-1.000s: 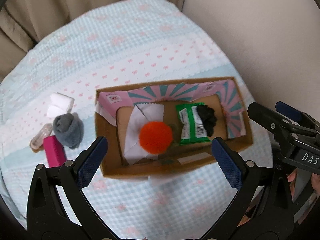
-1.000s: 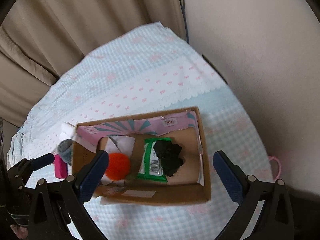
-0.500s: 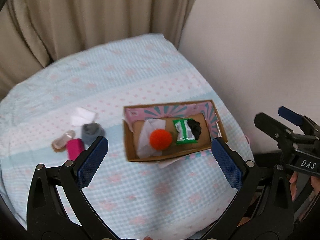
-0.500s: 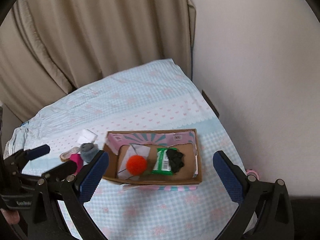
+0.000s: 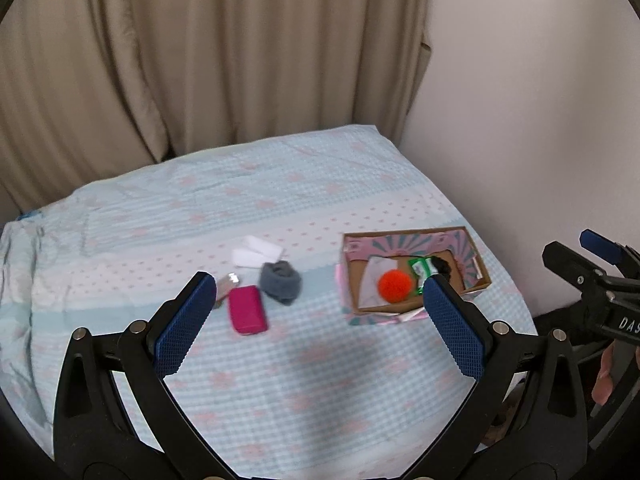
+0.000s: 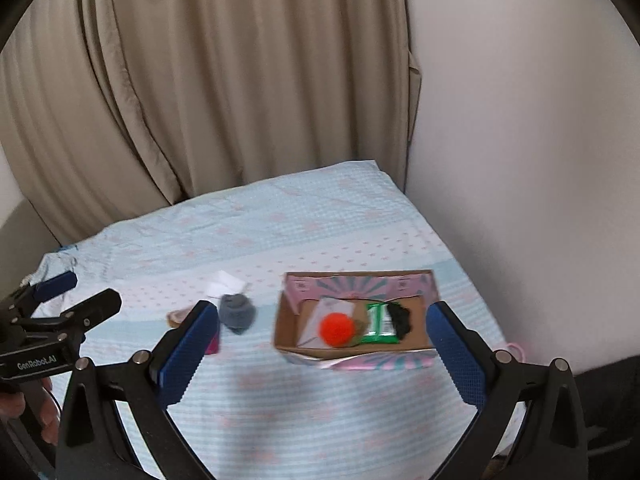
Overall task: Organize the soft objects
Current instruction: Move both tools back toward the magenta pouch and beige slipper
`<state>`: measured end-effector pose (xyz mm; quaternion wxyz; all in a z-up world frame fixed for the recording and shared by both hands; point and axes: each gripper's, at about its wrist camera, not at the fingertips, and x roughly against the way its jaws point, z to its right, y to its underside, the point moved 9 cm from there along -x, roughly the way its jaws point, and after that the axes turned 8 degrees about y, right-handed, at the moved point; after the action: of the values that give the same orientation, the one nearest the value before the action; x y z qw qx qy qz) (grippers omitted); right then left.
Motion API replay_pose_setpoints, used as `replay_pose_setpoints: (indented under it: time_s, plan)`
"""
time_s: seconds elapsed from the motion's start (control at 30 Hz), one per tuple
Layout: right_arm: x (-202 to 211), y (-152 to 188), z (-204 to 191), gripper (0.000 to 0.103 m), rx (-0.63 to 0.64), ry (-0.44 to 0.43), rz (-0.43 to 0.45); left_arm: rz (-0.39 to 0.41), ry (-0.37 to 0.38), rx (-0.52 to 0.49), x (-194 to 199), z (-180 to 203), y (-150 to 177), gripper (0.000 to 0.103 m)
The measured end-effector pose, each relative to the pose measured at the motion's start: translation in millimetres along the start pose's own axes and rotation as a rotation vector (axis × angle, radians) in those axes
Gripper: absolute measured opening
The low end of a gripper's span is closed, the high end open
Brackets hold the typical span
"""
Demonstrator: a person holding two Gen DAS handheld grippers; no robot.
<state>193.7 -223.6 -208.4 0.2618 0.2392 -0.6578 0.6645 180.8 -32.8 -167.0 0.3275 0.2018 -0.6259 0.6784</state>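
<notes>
A cardboard box (image 5: 482,270) (image 6: 286,324) with a pink and teal lining sits on the bed at the right. It holds an orange pompom (image 5: 395,286) (image 6: 337,330), a green packet (image 5: 418,270) (image 6: 378,324), a black soft item (image 6: 400,318) and white paper. Left of the box lie a grey rolled sock (image 5: 280,282) (image 6: 237,312), a magenta case (image 5: 247,309), white pads (image 5: 256,252) (image 6: 225,283) and a small clear item (image 5: 228,282). My left gripper (image 5: 318,322) is open, high above the bed. My right gripper (image 6: 320,342) is also open with nothing between its fingers.
The bed has a light blue checked cover (image 5: 200,208) (image 6: 280,232) with pink bows. Beige curtains (image 5: 200,60) hang behind it and a white wall (image 5: 540,100) runs along the right. A hand (image 6: 40,412) holds the other gripper at the left edge.
Both grippers have pulled up and back from the box, so the whole bed and curtains now show. The objects have not moved.
</notes>
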Motion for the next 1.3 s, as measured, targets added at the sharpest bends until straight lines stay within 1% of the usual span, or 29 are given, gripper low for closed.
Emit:
replay_pose_setpoints:
  time_s: [0.1, 0.17, 0.23, 0.33, 0.47, 0.6, 0.77, 0.87, 0.97, 1.0, 1.1, 1.27, 1.3]
  plan:
    - [7.1, 1.3, -21.7, 0.103, 0.001, -0.004, 0.017, 0.013, -0.003, 0.001, 14.8, -27.9, 5.6, 0.103]
    - [11.4, 1.7, -39.0, 0.103, 0.002, -0.01, 0.026, 0.015, 0.007, 0.008, 18.6, -41.3, 8.2, 0.103]
    - [12.1, 2.3, -54.9, 0.103, 0.003, -0.013, 0.026, 0.018, 0.023, 0.033, 23.1, -63.7, 11.2, 0.103]
    - [12.8, 2.9, -74.3, 0.103, 0.003, -0.015, 0.025, 0.012, 0.024, 0.043, 25.9, -91.1, 14.6, 0.103]
    - [6.4, 3.9, -103.2, 0.103, 0.0, -0.006, 0.024, -0.002, 0.022, 0.01, 24.2, -127.4, 17.2, 0.103]
    - [-2.7, 8.8, -132.1, 0.103, -0.011, 0.0, 0.014, -0.031, 0.038, -0.019, 10.7, -158.5, 22.2, 0.102]
    - [-30.3, 21.9, -170.8, 0.103, -0.006, 0.028, -0.012, -0.091, 0.066, -0.077, -27.2, -196.2, 32.1, 0.099]
    - [-56.9, 35.5, -193.3, 0.103, -0.007, 0.03, -0.034, -0.132, 0.075, -0.117, -60.5, -215.3, 41.8, 0.098]
    - [-89.7, 54.0, -215.3, 0.103, 0.011, 0.031, -0.067, -0.184, 0.088, -0.134, -103.8, -233.7, 55.9, 0.097]
    - [-102.1, 61.1, -223.0, 0.103, 0.021, 0.032, -0.078, -0.19, 0.091, -0.137, -113.4, -235.8, 59.4, 0.097]
    - [-134.5, 79.7, -242.7, 0.103, 0.044, 0.025, -0.099, -0.227, 0.105, -0.14, -158.3, -253.1, 77.0, 0.097]
    - [-197.8, 115.4, -271.5, 0.103, 0.068, 0.011, -0.139, -0.275, 0.129, -0.168, -226.0, -268.0, 107.5, 0.096]
    - [-208.8, 121.2, -275.6, 0.103, 0.071, 0.007, -0.144, -0.286, 0.129, -0.177, -238.8, -269.9, 114.3, 0.094]
